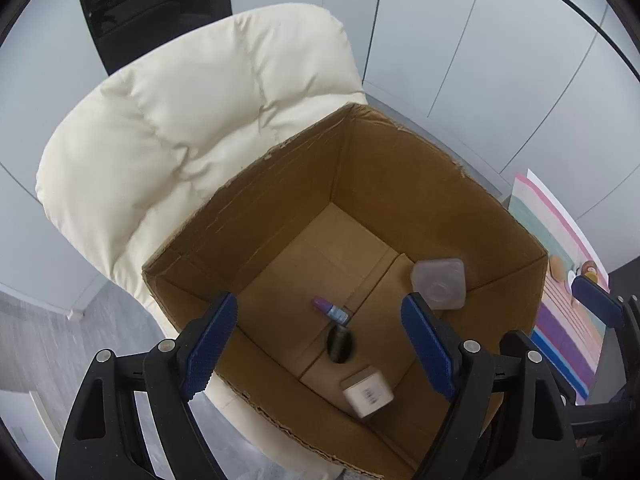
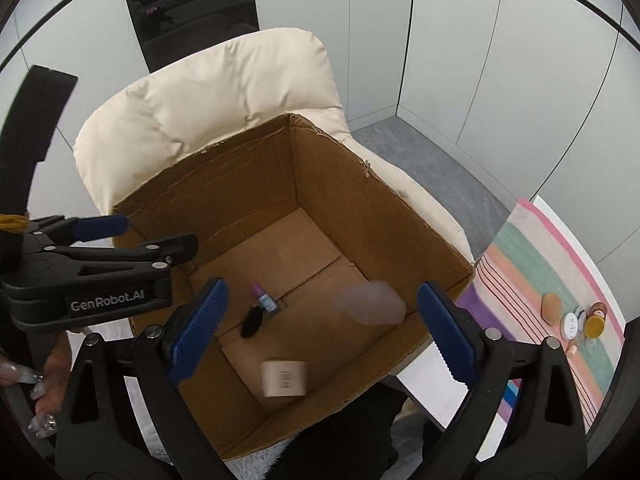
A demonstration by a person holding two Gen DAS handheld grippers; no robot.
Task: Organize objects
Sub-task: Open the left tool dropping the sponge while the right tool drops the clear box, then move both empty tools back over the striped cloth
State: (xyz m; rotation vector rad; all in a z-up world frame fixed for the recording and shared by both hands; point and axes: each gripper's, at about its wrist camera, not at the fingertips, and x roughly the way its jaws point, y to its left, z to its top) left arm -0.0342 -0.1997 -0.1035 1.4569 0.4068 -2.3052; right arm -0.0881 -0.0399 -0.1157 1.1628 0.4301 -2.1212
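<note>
Both grippers hang over an open cardboard box (image 1: pixel 256 200) that sits on a cream padded chair (image 1: pixel 168 128), and the step in hand looks like dropping collected items into it. The left gripper (image 1: pixel 320 344) has its blue-padded jaws spread wide with nothing between them; below it, a small cream box (image 1: pixel 366 396) shows blurred near the near wall, as if in free fall or just landing. The right gripper (image 2: pixel 320 332) is likewise wide apart and empty, with a translucent plastic container (image 2: pixel 370 304) smeared by motion under it, toward the right side of the box. Already on the box floor, near the middle, lie a small purple-capped bottle (image 1: pixel 332 312) and a dark oval item (image 1: pixel 339 344), close beside each other. More things wait to the right on a striped cloth (image 2: pixel 532 256): a tan pad (image 2: pixel 551 308), a white round jar (image 2: pixel 570 322) and an amber jar (image 2: pixel 594 322), bunched together. The next move probably calls for lifting clear of the box walls and swinging right to that cluster, where the tight spacing means choosing an outer item and closing on it squarely.
</note>
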